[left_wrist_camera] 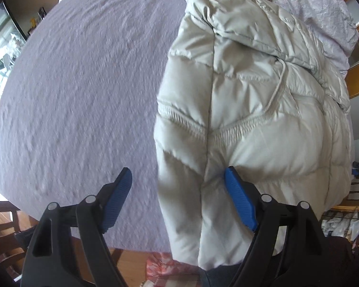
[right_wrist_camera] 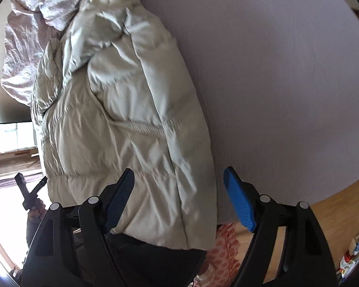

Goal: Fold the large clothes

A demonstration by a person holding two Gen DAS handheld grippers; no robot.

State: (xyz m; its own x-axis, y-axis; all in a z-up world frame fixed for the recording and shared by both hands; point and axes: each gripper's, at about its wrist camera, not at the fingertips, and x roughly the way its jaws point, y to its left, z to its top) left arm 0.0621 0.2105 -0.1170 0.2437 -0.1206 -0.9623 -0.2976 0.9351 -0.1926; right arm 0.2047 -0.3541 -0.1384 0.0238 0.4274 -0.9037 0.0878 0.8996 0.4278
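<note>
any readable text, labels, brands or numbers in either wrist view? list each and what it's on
None readable.
Puffer jacket: no label or logo shows.
Lilac sheet: plain.
Packages on the floor, right wrist view: print too small and blurred to read.
Clutter at the edge, left wrist view: too blurred.

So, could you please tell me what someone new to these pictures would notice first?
The puffy cream quilted jacket stands out first, lying folded lengthwise on the lilac sheet, its hem hanging over the near edge. Next come the blue pads of each hand-held gripper: the left hand-held gripper is open astride the jacket's long folded edge, and the right hand-held gripper is open over its opposite edge. A crumpled pale blanket lies beyond the hood.
</note>
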